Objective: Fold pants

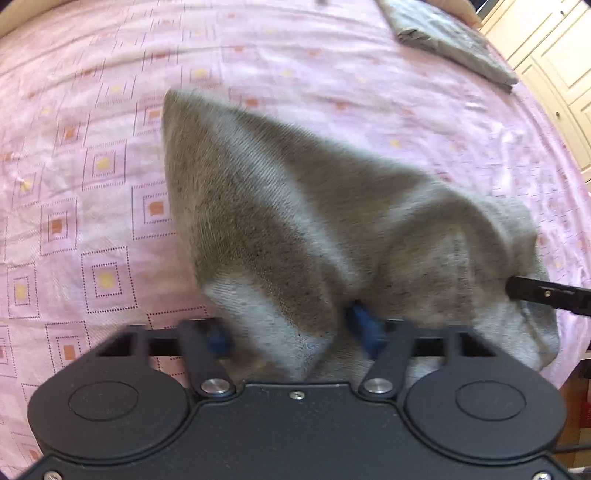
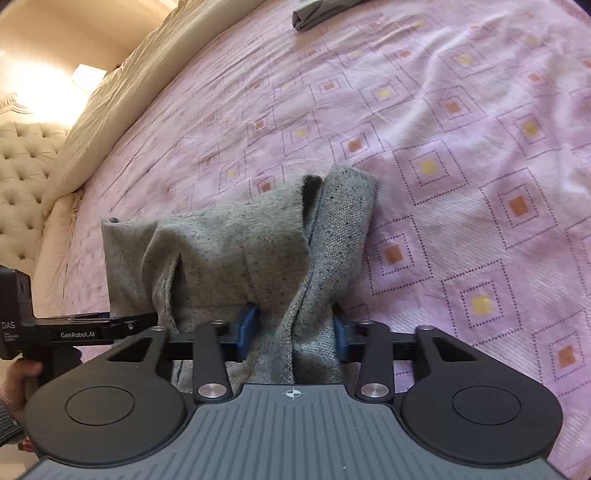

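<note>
Grey knit pants [image 1: 280,206] hang in a bunch over the pink patterned bed sheet [image 1: 92,147]. In the left wrist view my left gripper [image 1: 291,336] is shut on a gathered edge of the cloth, which sits between its blue pads [image 1: 365,332]. The black tip of the right gripper [image 1: 546,295] pokes into the fabric at the right edge. In the right wrist view my right gripper [image 2: 293,328] is shut on another bunch of the pants [image 2: 236,251]. The left gripper [image 2: 74,332] grips the cloth's left side, and a hand [image 2: 18,376] holds it.
A folded grey garment [image 1: 454,40] lies at the far side of the bed [image 2: 317,13]. A cream pillow roll [image 2: 129,92] and tufted headboard [image 2: 22,184] border the sheet [image 2: 461,147]. Cream cabinet doors [image 1: 554,55] stand beyond the bed.
</note>
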